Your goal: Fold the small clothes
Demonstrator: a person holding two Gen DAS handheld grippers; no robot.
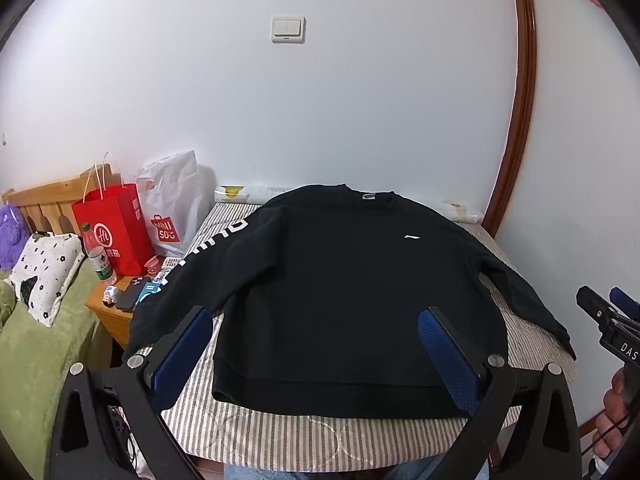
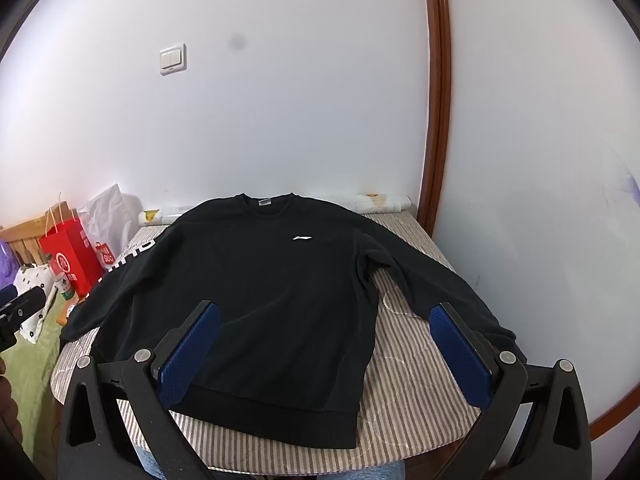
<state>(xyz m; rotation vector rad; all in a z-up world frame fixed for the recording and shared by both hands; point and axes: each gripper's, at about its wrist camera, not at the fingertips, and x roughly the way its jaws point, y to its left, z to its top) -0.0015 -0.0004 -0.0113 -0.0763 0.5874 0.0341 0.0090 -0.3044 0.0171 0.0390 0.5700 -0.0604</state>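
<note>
Black sweatshirt [image 2: 256, 280] lies flat; sleeve lettering [image 1: 208, 248] partly hidden by folds.

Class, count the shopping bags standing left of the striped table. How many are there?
2: a red paper bag with rope handles, and a white plastic bag right beside it against the wall. Others may be hidden behind them.

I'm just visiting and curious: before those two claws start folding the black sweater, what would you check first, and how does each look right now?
1. Sweater lies flat, front up, on the striped table: ok.
2. Both sleeves spread out to the sides: ok.
3. Left gripper open, nothing in it: ok.
4. Right gripper open, nothing in it: ok.
5. Nothing lying on the sweater: ok.
6. Left cuff fully on the table: not ok, it hangs over the edge near the nightstand.
</note>
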